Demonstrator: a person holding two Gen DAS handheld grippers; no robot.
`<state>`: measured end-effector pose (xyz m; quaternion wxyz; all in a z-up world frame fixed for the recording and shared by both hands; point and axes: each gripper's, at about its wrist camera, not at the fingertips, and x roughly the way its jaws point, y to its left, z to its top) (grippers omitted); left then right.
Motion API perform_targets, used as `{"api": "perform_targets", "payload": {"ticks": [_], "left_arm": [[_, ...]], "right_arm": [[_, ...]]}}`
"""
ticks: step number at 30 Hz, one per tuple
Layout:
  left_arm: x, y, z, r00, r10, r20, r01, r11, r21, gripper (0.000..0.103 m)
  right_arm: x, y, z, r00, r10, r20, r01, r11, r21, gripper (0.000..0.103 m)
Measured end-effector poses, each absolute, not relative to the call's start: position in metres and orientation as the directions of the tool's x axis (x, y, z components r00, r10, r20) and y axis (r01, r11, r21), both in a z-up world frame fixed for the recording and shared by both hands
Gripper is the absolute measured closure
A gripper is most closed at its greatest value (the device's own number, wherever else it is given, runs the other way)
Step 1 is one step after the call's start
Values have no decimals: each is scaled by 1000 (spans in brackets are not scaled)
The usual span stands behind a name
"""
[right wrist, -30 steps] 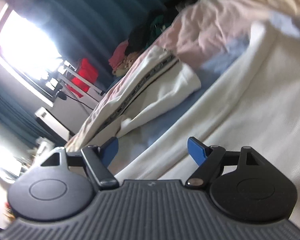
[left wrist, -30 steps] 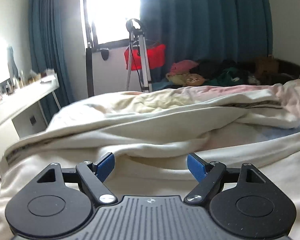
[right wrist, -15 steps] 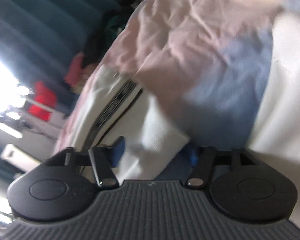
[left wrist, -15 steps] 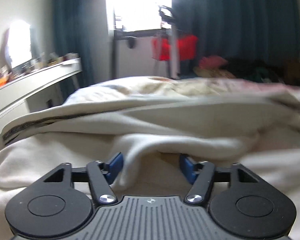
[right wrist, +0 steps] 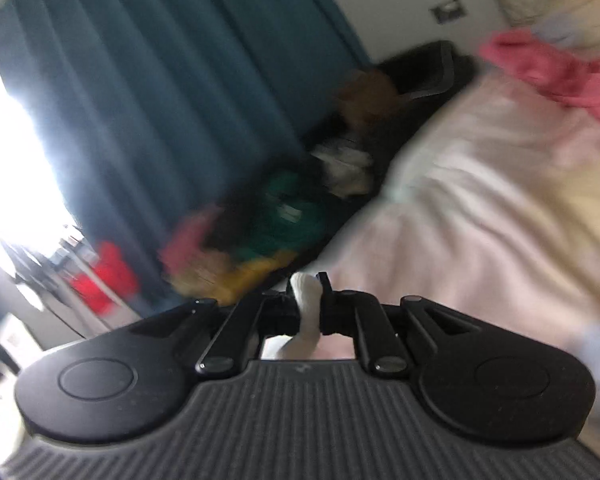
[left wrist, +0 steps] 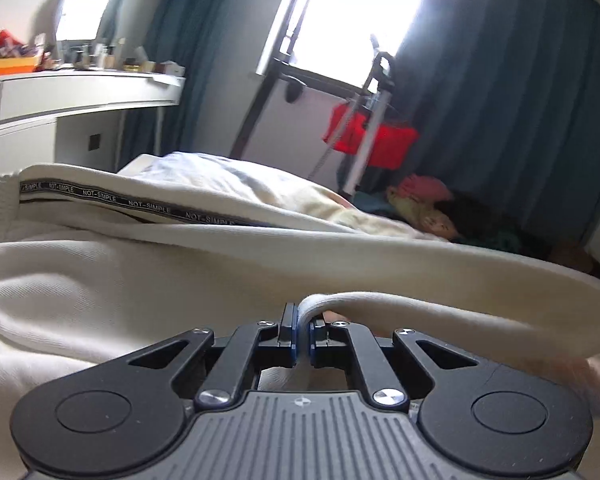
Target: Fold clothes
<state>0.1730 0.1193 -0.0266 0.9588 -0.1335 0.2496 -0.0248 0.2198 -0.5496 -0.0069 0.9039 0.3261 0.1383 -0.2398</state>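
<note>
Both grippers pinch the cream garment on the bed, ready for the fold.

The left gripper (left wrist: pixel 302 330) is clamped tight on a fold of the cream sweatshirt (left wrist: pixel 140 280), which lies spread over the bed (right wrist: pixel 480 200) below the window (left wrist: pixel 360 20); the right gripper (right wrist: pixel 307 300) is clamped on a white edge of the same fabric, as far as blur allows. To do it well, I'd judge both hands should rise together, keep the edge taut and carry it across evenly so the layer lands flat. A second ago both sets of jaws stood wide with cloth only lying between them; now they are shut and the right view has swung up toward the curtain (right wrist: pixel 160 80).
</note>
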Motion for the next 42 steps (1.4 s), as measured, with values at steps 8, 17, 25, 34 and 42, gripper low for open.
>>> {"api": "perform_targets", "payload": {"ticks": [8,17,25,34,42], "left_arm": [[157,102,-32,841,-117,-528,-5,975,-223,89],[123,83,1,847,-139,-513,28,975,-219,42],[67,59,37,890,-155,-428,96,983,-156,23],[15,53,49,902,-173,-396,145,984,-100,2],[-3,84,26,868,-132,-479,57,984,-168,0]], "right_arm": [[163,-581,-135,754,-304,-582,635,565,527,92],[159,-536,-75,719,-341,-606,588,763,268,51],[109,-467,-13,834,-190,-518,381,878,290,25],[32,-357,12,879,43,-475,90,963,254,21],[6,-336,2,880,27,-474,91,970,225,21]]}}
